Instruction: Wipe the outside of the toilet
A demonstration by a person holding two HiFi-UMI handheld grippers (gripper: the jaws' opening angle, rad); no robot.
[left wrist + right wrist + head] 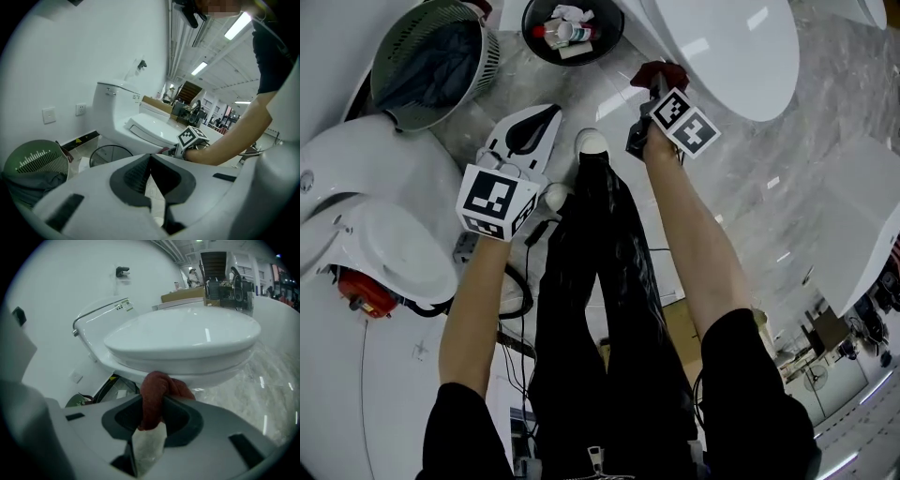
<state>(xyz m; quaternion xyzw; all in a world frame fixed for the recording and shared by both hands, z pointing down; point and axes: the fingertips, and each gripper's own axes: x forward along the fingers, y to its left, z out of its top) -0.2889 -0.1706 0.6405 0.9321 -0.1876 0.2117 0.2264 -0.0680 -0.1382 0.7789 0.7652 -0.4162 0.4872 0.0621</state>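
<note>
The white toilet (pixel 727 47) stands at the top of the head view, lid down, its bowl filling the right gripper view (pixel 187 341). My right gripper (pixel 157 404) is shut on a dark red cloth (pixel 157 385), whose bunched end touches the underside of the bowl's front rim. From above, the cloth (pixel 661 73) sits beside the bowl's left edge, ahead of the right gripper (pixel 650 89). My left gripper (pixel 549 112) hangs over the floor left of it, jaws shut with nothing held (pixel 150 159). It looks toward the toilet (pixel 140 124) from the side.
A green mesh basket (pixel 431 61) with dark cloth stands at upper left, and a black bin (pixel 572 33) with rubbish stands beside the toilet. A second white fixture (pixel 366 216) and cables lie at left. The marble floor (pixel 825 187) spreads to the right.
</note>
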